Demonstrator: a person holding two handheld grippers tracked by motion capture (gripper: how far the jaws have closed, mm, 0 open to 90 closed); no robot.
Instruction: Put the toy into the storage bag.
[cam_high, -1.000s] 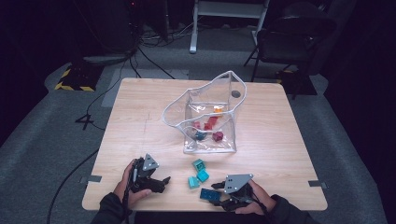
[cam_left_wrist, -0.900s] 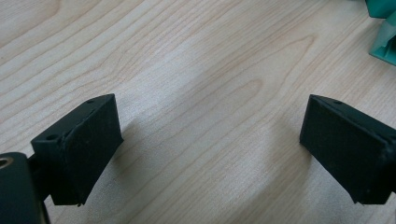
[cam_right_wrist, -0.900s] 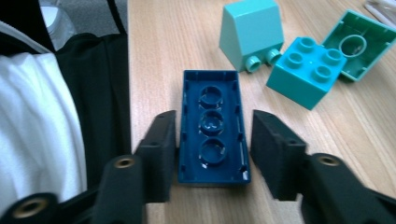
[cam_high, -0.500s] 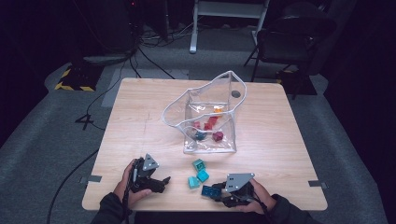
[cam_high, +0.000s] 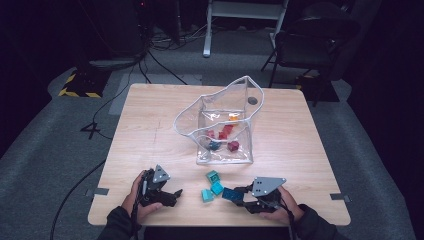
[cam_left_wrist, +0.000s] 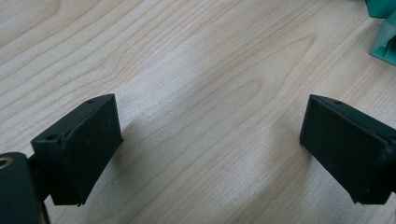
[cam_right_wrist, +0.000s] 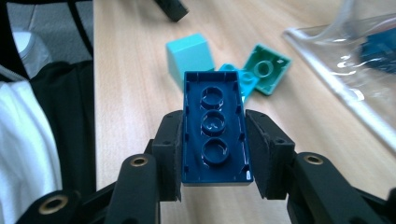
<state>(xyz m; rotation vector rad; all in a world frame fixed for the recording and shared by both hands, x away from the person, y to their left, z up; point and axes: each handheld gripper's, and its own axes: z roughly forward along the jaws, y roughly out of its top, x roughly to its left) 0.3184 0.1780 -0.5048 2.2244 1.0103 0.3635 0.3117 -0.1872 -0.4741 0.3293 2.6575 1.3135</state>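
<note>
Right gripper view: the right gripper (cam_right_wrist: 214, 135) has just closed its jaws onto a dark blue brick (cam_right_wrist: 215, 126), pads pressing both long sides, hollow underside with three round tubes facing the camera. Just beyond its far end lie three teal bricks on the table (cam_right_wrist: 135, 84) — a pale one (cam_right_wrist: 189, 53) to the left, a small one (cam_right_wrist: 245, 79) touching the blue brick's tip, a green-teal one (cam_right_wrist: 266, 70) to the right, hollow side up. Farther right sits a clear bag (cam_right_wrist: 345, 60).

From the high view, the right gripper (cam_high: 239, 196) holds the blue brick (cam_high: 230, 193) beside the teal bricks, bag (cam_high: 220, 125) beyond. The left gripper (cam_high: 172, 195) — well apart to the left — has its jaws wide open over bare wood, nothing between them.
</note>
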